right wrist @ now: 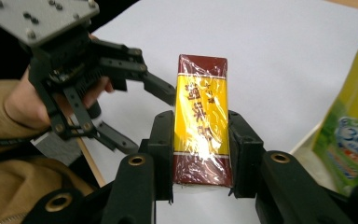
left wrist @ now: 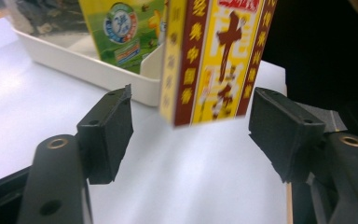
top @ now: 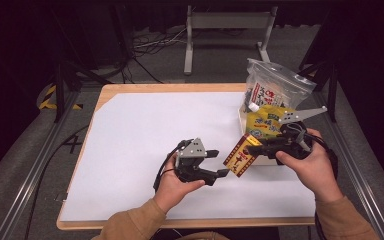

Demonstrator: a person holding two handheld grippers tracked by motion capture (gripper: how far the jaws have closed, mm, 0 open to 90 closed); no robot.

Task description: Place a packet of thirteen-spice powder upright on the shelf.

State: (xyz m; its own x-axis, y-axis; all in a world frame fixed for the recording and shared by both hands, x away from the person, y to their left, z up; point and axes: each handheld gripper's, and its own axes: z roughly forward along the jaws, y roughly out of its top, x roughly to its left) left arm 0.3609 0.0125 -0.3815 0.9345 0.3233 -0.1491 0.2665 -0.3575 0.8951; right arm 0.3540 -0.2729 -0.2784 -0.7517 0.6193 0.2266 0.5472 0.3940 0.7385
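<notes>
The red and yellow box [top: 240,156], wrapped in clear film and printed with dark red characters, is held above the desk [top: 145,125] by the right gripper [top: 252,148], near the front corner of the white tray [top: 266,160]. In the right gripper view the box [right wrist: 202,120] is seen clamped between the two black jaws, whose pads are pressed against its long sides, with its far end pointed out toward the left gripper [right wrist: 135,112]. The box is kept clear of the white sheet that covers the desk, and it is tilted in the high view, with one corner turned down toward the left gripper [top: 220,162]. The jaws of the left gripper are spread wide and nothing is gripped by them; in the left gripper view the box [left wrist: 214,60] is seen hanging between and just beyond the two pads, apart from both. Behind the box a yellow and green pouch [top: 267,122] is stood in the tray, and a clear bag [top: 275,87] with printed labels is propped behind it at the far right of the desk. Each gripper is held in a hand, and tan sleeves are seen at the lower edge of the high view.
</notes>
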